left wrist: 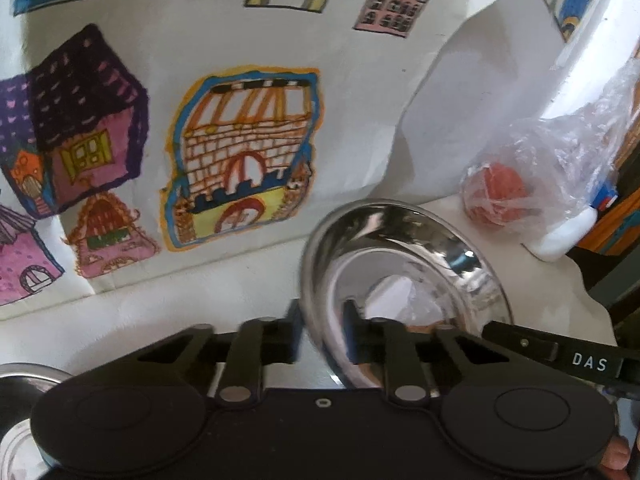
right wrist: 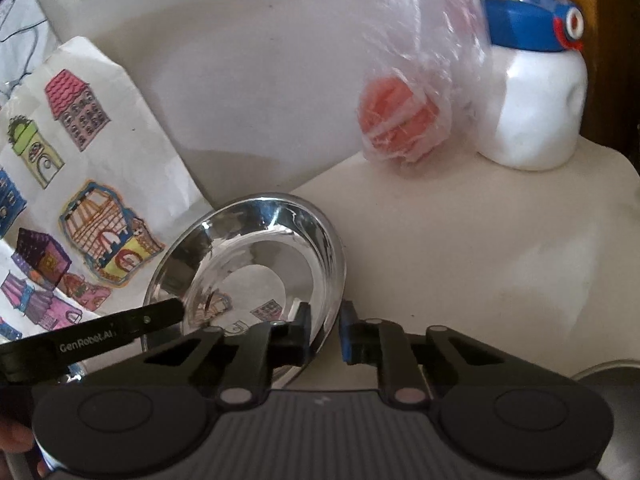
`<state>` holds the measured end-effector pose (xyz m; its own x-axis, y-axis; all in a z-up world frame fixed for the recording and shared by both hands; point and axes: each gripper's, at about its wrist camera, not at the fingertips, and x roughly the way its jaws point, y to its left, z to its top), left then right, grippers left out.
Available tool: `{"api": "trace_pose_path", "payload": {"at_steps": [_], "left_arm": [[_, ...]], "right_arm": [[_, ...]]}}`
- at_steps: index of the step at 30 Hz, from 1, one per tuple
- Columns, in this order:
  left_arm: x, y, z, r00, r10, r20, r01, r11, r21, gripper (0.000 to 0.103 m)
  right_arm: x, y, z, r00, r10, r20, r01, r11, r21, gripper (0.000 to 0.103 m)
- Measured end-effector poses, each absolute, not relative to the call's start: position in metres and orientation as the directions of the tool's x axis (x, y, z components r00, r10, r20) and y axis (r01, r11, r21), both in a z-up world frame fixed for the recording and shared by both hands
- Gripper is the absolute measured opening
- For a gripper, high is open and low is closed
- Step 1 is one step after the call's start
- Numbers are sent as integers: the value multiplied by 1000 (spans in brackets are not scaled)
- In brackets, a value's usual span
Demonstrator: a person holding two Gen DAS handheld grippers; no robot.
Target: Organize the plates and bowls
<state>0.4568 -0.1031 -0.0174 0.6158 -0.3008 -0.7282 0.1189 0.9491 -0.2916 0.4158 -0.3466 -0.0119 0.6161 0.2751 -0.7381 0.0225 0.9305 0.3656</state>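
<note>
The near rim of the steel bowl [left wrist: 404, 276] is disappearing behind the left gripper's [left wrist: 323, 330] body, so whether its 2 fingers are actually touching the rim is staying unclear. A second steel dish [left wrist: 24, 376] is being cut off by the left edge of the left wrist view. The red fruit [right wrist: 398, 120] is blurring inside its plastic bag [right wrist: 432, 40], and the bottle's [right wrist: 536, 92] top is running out of the right wrist view.

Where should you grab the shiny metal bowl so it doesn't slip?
By its thin rim. The shiny metal bowl is wide and smooth, so only its edge fits between two fingers. The left gripper has the near-left rim between its fingers, one inside and one outside. The right gripper does the same at the near-right rim. Coming from the near side suits both; the bowl looks tilted.
</note>
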Motion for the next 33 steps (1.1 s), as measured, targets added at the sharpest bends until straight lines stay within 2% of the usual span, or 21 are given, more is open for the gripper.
{"api": "trace_pose_path", "payload": {"at_steps": [7, 16, 26, 33], "left_arm": [[447, -102, -6, 657, -292, -695, 140, 953, -268, 12], [413, -86, 38, 722, -296, -625, 161, 951, -264, 12], [347, -33, 89, 778, -244, -579, 131, 964, -230, 13], [306, 16, 98, 787, -184, -589, 83, 978, -194, 14]], "right_arm": [[405, -345, -3, 649, 261, -715, 12, 935, 353, 15], [377, -335, 38, 704, 267, -658, -43, 941, 335, 15], [337, -290, 83, 716, 333, -614, -145, 931, 336, 16], [317, -239, 94, 689, 404, -601, -231, 909, 346, 16]]}}
